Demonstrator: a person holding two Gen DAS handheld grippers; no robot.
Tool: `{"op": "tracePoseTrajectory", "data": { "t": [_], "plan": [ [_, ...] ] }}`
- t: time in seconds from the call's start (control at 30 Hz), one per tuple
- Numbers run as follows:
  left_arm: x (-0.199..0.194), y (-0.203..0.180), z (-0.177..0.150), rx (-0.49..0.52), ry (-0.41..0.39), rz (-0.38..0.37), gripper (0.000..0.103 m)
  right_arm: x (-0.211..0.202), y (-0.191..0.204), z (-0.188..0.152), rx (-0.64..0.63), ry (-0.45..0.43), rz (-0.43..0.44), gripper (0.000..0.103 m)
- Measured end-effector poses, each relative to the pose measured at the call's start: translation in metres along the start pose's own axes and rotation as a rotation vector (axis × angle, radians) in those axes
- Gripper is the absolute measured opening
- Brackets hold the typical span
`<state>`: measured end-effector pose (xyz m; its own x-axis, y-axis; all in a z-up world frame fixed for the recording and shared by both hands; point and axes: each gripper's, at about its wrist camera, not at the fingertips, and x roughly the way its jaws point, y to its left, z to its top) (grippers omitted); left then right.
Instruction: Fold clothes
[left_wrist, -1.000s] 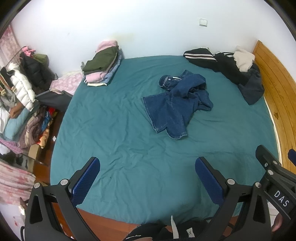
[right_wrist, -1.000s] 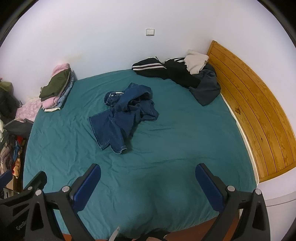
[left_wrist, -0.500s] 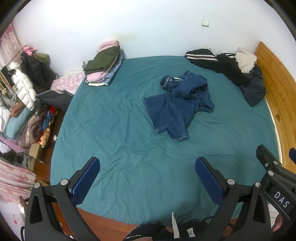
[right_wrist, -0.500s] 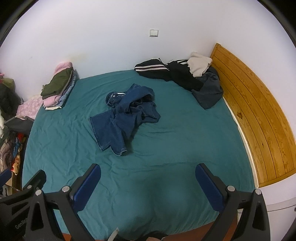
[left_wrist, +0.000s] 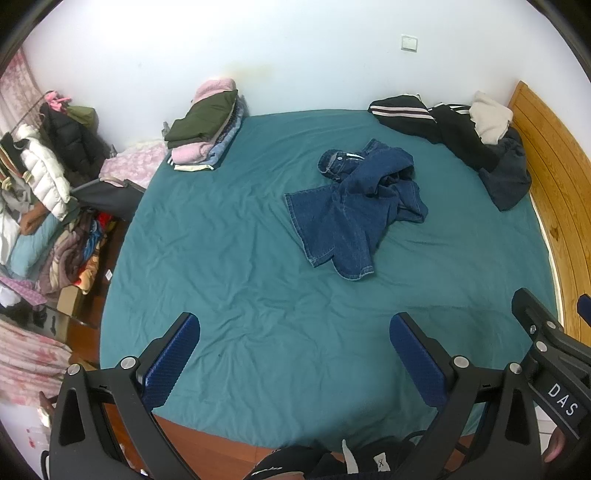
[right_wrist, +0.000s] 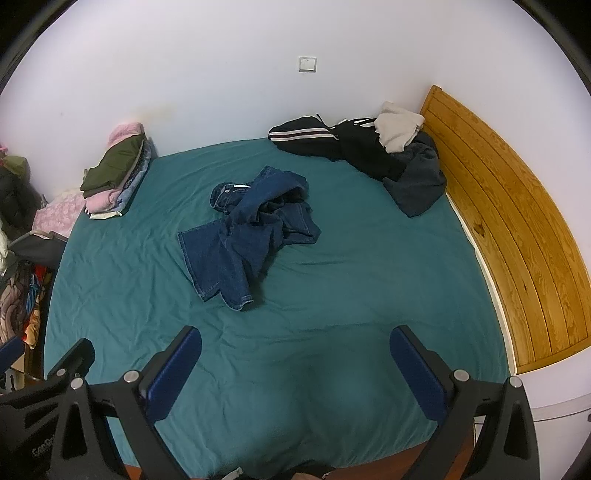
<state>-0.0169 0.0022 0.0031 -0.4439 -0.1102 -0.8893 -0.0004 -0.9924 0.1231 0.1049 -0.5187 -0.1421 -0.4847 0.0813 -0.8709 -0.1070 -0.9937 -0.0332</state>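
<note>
**Jeans wait crumpled at mid-bed**

While both tools hover empty, the left gripper (left_wrist: 294, 345) and right gripper (right_wrist: 295, 360) spread wide over the teal bedsheet (left_wrist: 229, 236), the crumpled dark-blue denim jeans (left_wrist: 356, 206) lie well beyond them. Best pinch the waistband and a hem, then pull flat. No containers show; a folded stack (left_wrist: 203, 138) sits far left of the jeans.

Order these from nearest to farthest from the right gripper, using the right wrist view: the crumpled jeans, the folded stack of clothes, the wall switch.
From the right gripper:
1. Crumpled jeans, mid-bed, slightly left of centre.
2. Folded stack of clothes, at the bed's far left corner.
3. Wall switch, high on the far wall, beyond the bed.
</note>
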Motion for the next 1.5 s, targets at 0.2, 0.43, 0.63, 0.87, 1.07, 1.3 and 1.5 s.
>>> {"op": "tracePoseTrajectory", "data": {
  "t": [0.2, 0.43, 0.63, 0.87, 1.07, 1.3, 1.5],
  "plan": [
    [0.003, 0.003, 0.005, 0.006, 0.0, -0.005, 0.103, 0.002, 0.003, -0.004, 0.006, -0.006, -0.004, 0.103],
    [0.006, 0.001, 0.001, 0.004, -0.001, -0.002, 0.103, 0.002, 0.0, 0.002, 0.009, -0.001, 0.001, 0.103],
    [0.006, -0.005, 0.005, -0.001, 0.002, 0.004, 0.103, 0.004, -0.002, 0.004, 0.014, -0.004, 0.001, 0.103],
    [0.022, 0.007, 0.013, 0.003, -0.02, 0.007, 0.103, 0.012, -0.004, 0.001, 0.016, -0.011, 0.031, 0.103],
    [0.083, 0.024, 0.027, 0.045, 0.023, 0.053, 0.103, 0.056, 0.004, 0.015, -0.09, 0.003, 0.12, 0.103],
    [0.205, 0.043, 0.035, -0.023, 0.171, -0.002, 0.103, 0.166, 0.011, 0.017, -0.082, 0.156, 0.151, 0.103],
    [0.35, 0.037, 0.037, -0.054, 0.241, 0.023, 0.103, 0.282, 0.033, 0.01, -0.062, 0.207, 0.179, 0.103]
  ]
}}
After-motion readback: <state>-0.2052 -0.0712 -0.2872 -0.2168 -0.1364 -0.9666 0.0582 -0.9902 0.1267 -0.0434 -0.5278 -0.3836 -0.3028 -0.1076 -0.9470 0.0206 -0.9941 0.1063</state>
